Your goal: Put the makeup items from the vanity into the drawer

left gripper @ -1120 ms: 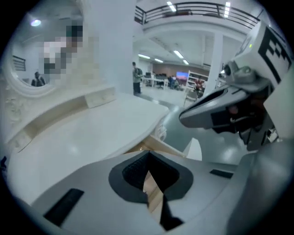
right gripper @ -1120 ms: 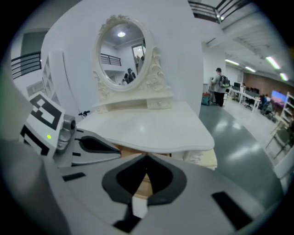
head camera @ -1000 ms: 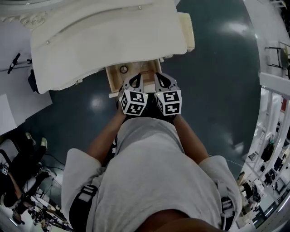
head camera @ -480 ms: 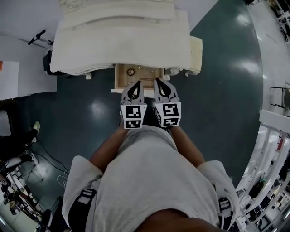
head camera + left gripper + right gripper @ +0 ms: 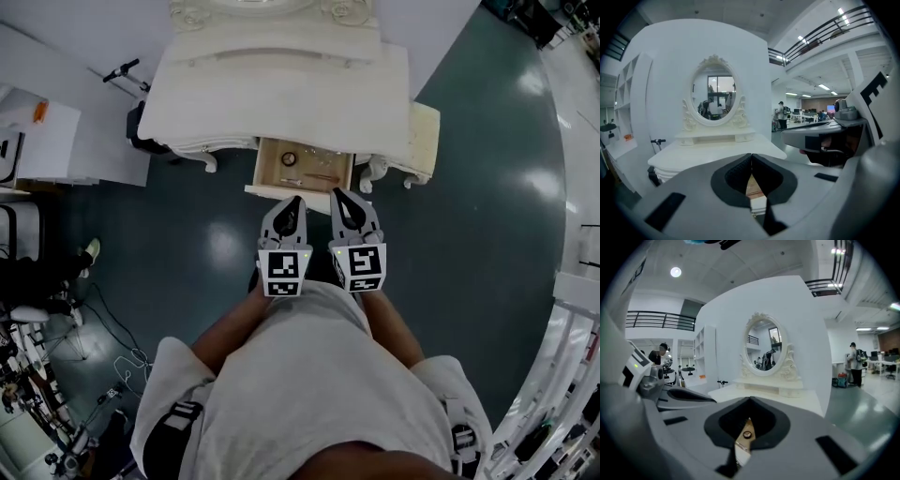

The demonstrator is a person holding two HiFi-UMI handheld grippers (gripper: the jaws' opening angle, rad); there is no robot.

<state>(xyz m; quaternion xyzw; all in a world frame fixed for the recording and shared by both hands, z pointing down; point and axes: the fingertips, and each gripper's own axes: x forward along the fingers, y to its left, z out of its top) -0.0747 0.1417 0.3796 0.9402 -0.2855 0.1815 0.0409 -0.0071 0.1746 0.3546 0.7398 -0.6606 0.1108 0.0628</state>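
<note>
Seen from above, a person in a grey shirt (image 5: pixel 309 375) stands on a dark floor (image 5: pixel 469 234) facing a white vanity (image 5: pixel 281 94). Its drawer (image 5: pixel 281 191) is pulled out toward the person, showing a wooden inside. The makeup items lie in the drawer: a small round item (image 5: pixel 289 158) near the back left, a thin stick (image 5: pixel 323 175) lying crosswise to its right, and another small piece in front of the round item, too small to make out.

The person holds two grippers side by side, just short of the drawer's front edge and not touching it. The left gripper (image 5: pixel 297 200) and the right gripper (image 5: pixel 336 193) both point at the drawer, with their marker cubes nearest the person.

In the left gripper view the jaws are pressed together at the tips with nothing between them — a sliver of the drawer shows through the rounded gap behind the tips. The right gripper's jaws are pressed together in the same way and hold nothing; the round item shows through their gap. Beyond the jaws, an oval mirror (image 5: pixel 713 91) in a carved frame stands upright at the back of the vanity.
</note>
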